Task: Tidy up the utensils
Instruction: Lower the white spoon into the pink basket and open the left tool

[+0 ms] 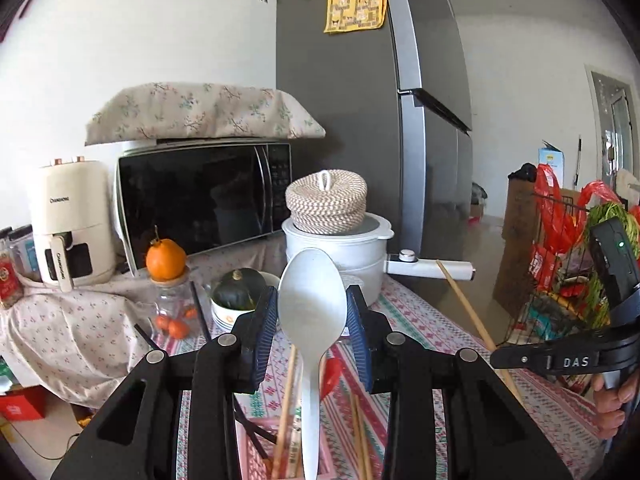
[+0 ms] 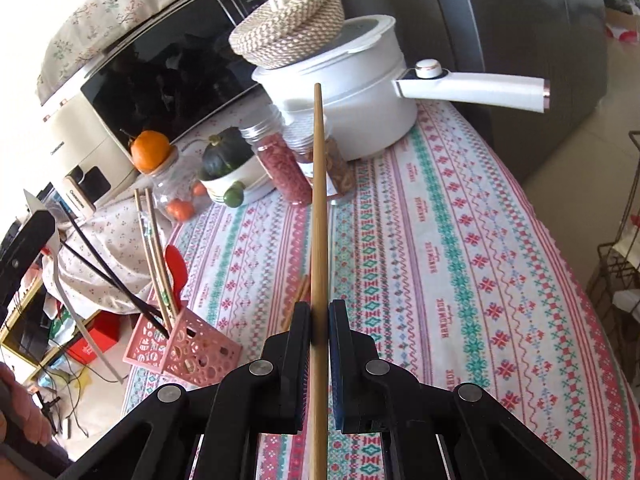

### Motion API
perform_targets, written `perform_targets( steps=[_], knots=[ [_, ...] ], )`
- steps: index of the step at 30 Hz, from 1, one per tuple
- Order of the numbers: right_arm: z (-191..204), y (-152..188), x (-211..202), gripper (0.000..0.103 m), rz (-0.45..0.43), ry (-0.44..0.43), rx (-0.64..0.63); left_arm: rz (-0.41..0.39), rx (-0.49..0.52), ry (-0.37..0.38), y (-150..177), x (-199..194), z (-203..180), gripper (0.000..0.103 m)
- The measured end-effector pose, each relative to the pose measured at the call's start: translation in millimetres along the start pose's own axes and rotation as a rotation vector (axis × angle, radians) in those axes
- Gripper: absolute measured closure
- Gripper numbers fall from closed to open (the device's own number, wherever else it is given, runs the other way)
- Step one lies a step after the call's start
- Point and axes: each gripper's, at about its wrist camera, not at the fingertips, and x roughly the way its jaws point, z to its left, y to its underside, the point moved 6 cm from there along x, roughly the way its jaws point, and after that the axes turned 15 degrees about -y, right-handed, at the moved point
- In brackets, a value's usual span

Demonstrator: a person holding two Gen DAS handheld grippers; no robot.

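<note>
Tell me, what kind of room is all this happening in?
Most likely a home kitchen or dining corner: a microwave and a tall fridge stand behind a table with a patterned cloth, a white pot and jars.

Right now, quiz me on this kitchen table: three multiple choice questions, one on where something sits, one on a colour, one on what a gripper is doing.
1. Where is the woven basket?
A. on the white pot's lid
B. inside the microwave
C. on the floor

2. What colour is the utensil holder?
A. blue
B. pink
C. black

3. What does the right gripper hold?
A. nothing
B. a red spoon
C. a wooden chopstick

Answers:
1 A, it rests on the white pot.
2 B, its perforated walls are pink.
3 C, the wooden chopstick is pinched between the jaws.
</note>
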Motion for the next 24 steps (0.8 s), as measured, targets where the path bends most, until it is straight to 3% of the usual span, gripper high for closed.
perform_targets(
  steps=[11,18,24],
  knots=[
    [23,5,31,0.098,0.023,0.012,-0.073,0.007,-0.053,-0.060,31,35,28,0.066],
    [32,2,37,0.098,-0.022,0.014,-0.093,0.139,-0.051,-0.032,58,49,27,0.065],
    [49,-6,32,0.097,-0.113,-0.021,-0.084,0.304,-0.086,0.037,77,45,39,0.061]
  ],
)
